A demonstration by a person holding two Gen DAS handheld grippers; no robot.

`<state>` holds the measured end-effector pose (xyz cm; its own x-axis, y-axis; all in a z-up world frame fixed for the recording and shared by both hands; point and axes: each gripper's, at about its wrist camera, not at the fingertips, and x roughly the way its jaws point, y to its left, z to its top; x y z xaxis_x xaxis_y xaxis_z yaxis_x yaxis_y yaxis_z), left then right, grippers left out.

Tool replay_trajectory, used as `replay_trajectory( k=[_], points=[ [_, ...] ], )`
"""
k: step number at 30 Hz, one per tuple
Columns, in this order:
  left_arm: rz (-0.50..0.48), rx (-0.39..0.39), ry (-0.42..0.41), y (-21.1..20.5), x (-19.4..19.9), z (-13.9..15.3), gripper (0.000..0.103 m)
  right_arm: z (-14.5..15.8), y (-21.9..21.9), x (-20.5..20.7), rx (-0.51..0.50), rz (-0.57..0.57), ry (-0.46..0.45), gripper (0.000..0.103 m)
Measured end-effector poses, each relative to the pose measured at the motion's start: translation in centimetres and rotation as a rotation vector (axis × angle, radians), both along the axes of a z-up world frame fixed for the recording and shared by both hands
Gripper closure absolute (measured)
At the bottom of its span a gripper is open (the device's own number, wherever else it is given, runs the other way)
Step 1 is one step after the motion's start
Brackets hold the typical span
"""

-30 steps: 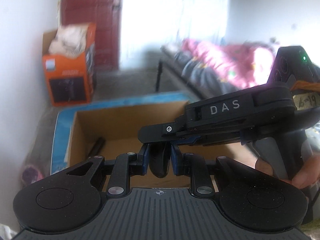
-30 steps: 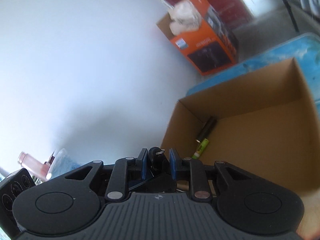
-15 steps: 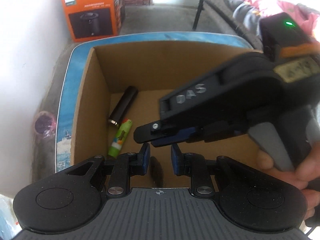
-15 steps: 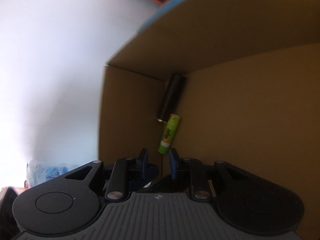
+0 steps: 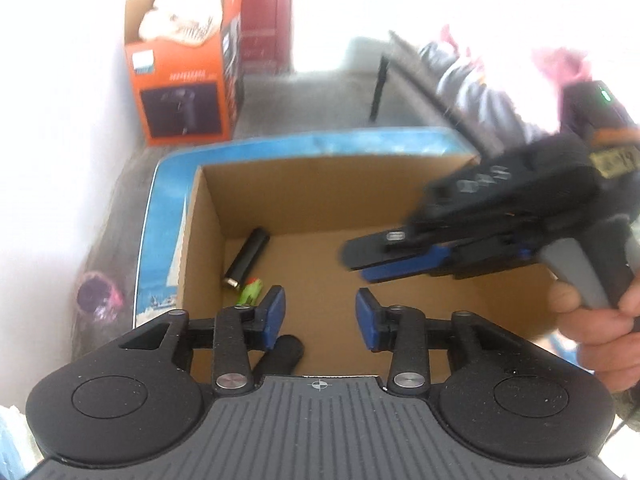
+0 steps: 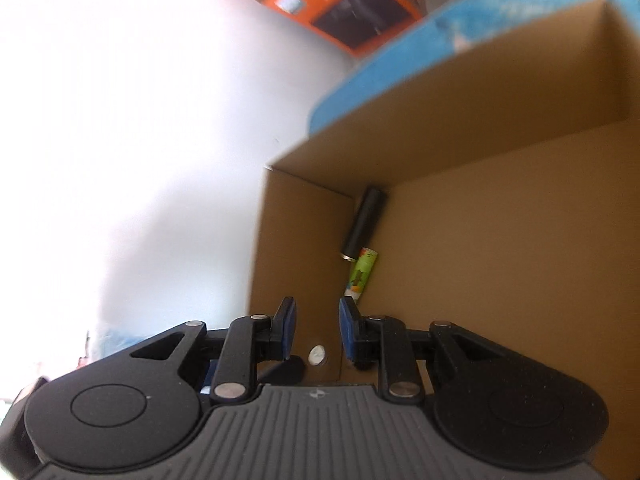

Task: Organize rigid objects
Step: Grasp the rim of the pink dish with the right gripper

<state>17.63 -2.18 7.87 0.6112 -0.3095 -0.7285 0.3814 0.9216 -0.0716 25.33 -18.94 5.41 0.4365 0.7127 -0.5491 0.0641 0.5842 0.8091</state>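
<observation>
An open cardboard box (image 5: 200, 240) (image 6: 296, 240) lies below both grippers. On its floor by the left wall are a black cylinder (image 5: 248, 258) (image 6: 362, 224) and a green tube (image 5: 251, 292) (image 6: 362, 272). My left gripper (image 5: 320, 316) hovers over the box's near edge with its jaws opening. A black rounded object (image 5: 280, 356) sits just below its left finger, clear of the pads. My right gripper (image 5: 380, 258) (image 6: 316, 326) hangs over the box to the right, jaws nearly together with nothing between them.
The box rests on a blue-edged surface (image 5: 160, 240). An orange carton (image 5: 180, 80) stands beyond it by the white wall. A bed frame with clothes (image 5: 460, 80) is at the back right. A person's hand (image 5: 592, 320) holds the right gripper.
My left jaws have parted and the black object has slipped out from between the pads. The right gripper has drawn away to the right. Both views have come down closer to the box.
</observation>
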Motion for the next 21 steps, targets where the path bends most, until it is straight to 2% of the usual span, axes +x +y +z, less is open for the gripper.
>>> replay_trajectory(
  k=[6,10,12,15,18,21],
  points=[
    [-0.046,-0.103,-0.098,0.7,-5.7,2.3,0.047,4.1,-4.0,-9.5,0.003,-0.073,-0.186,0.077],
    [-0.077,-0.138,-0.112,0.3,-9.1,1.3,0.040,3.7,-4.8,-16.3,-0.037,-0.132,-0.267,0.077],
    [-0.106,-0.137,-0.096,-0.2,-10.5,0.0,0.033,2.7,-4.8,-19.2,-0.070,-0.157,-0.273,0.077],
    [-0.134,-0.125,-0.058,-0.9,-12.2,-2.2,0.027,0.6,-4.1,-22.2,-0.102,-0.185,-0.237,0.077],
    [-0.154,-0.111,0.006,-1.6,-12.9,-4.8,0.026,-1.7,-3.2,-24.0,-0.165,-0.220,-0.199,0.077],
    [-0.183,-0.064,0.056,-2.6,-13.7,-7.1,0.026,-3.4,-1.9,-24.6,-0.209,-0.216,-0.165,0.077]
  ],
)
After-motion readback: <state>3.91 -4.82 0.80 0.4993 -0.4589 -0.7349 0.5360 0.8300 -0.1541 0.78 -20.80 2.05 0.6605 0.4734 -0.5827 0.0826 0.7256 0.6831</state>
